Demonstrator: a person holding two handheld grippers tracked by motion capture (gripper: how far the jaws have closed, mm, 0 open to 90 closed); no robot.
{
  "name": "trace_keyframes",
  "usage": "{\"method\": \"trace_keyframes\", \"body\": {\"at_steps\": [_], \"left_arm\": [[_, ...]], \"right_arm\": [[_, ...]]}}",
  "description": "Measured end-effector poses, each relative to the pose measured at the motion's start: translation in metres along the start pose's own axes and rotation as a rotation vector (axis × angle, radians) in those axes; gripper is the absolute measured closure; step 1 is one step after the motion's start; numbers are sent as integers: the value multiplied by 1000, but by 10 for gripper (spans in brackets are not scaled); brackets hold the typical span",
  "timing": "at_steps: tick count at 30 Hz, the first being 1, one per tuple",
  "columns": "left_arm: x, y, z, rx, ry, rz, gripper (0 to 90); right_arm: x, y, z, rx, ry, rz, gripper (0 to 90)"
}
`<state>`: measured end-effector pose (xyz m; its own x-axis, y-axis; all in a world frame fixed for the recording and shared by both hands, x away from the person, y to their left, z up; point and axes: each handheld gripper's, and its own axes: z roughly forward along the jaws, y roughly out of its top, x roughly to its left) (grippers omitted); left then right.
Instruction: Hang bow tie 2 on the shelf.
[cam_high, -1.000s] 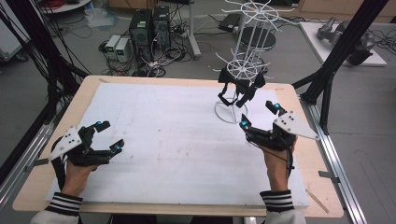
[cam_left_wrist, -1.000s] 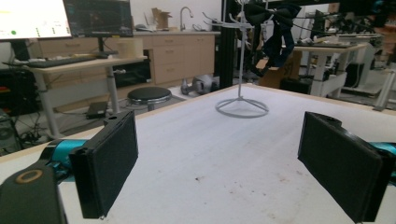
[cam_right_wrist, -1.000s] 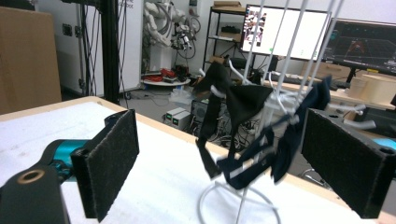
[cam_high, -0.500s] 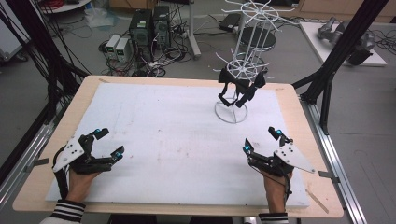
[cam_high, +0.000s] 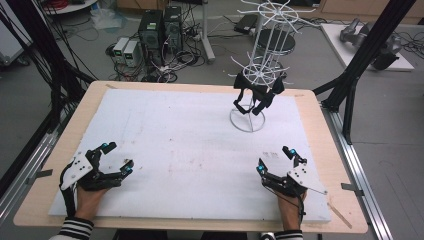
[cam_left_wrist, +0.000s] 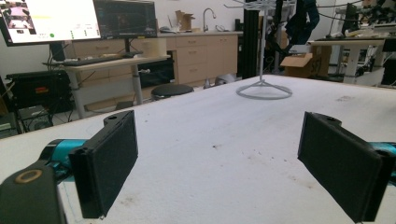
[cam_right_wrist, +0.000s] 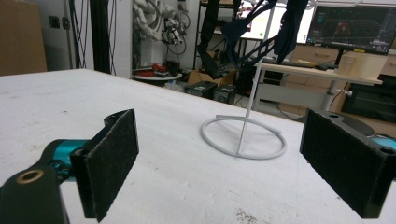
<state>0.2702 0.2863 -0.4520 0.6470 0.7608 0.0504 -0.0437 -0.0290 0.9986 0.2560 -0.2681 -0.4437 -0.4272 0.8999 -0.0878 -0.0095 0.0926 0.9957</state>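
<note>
Both claws of mine rest wide apart on the white, speckled foam sheet (cam_high: 190, 140).
Left gripper (cam_high: 114, 157) and right gripper (cam_high: 276, 159) carry black felt-like pads (nothing between them); the white wire rack (cam_high: 257, 75), ring-footed, stands far right, dark straps (cam_high: 255, 97) hanging from it.

My wooden bench (cam_high: 320, 130) carried a white sheet (cam_high: 190, 145) over most of its top; a white wire rack (cam_high: 257, 80) stood on the sheet at upper right.
</note>
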Motion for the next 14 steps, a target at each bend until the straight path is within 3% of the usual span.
{"method": "trace_keyframes", "body": {"at_steps": [14], "left_arm": [[0,-2,-2,-10,13,-10,125]], "right_arm": [[3,-4,1,-25,-1,-1,109]]}}
